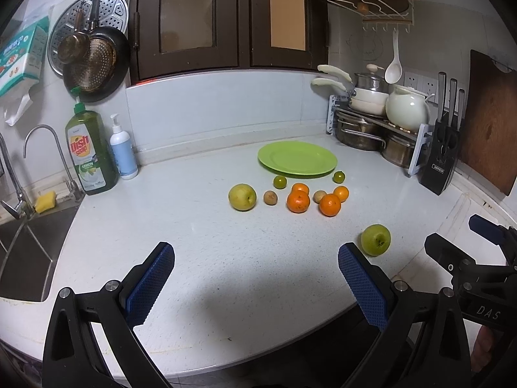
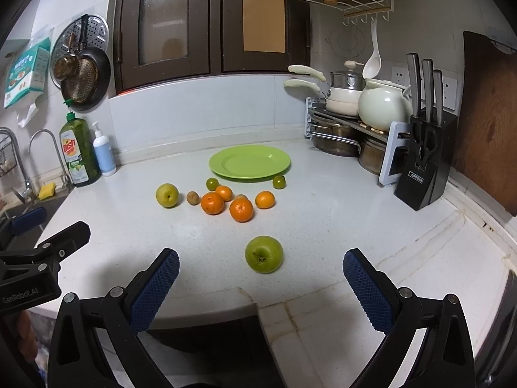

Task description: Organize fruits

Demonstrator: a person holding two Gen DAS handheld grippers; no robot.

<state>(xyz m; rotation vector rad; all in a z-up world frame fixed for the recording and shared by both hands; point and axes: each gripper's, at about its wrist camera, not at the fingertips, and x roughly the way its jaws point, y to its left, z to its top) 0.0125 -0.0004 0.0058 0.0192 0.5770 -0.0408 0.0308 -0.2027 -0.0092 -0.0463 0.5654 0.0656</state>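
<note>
A green plate point(image 1: 297, 158) point(image 2: 249, 162) lies empty at the back of the white counter. In front of it lie several fruits: a yellow-green apple point(image 1: 242, 197) point(image 2: 167, 195), several oranges point(image 1: 298, 201) point(image 2: 212, 203), two small brown kiwis point(image 1: 270, 197) point(image 2: 193, 198) and two small green citrus point(image 1: 279, 181) point(image 2: 278, 182). A green apple point(image 1: 375, 239) point(image 2: 264, 254) lies apart, nearer the front. My left gripper point(image 1: 257, 258) is open and empty near the counter's front edge. My right gripper point(image 2: 261, 265) is open and empty, with the green apple just ahead of its fingers.
A sink point(image 1: 22, 245) with taps, dish soap bottle point(image 1: 89, 152) and a pump bottle point(image 1: 122, 148) are at the left. A pot rack point(image 2: 355, 129), knife block point(image 2: 426, 161) and wooden board point(image 2: 488, 123) stand at the back right. Pans hang on the left wall.
</note>
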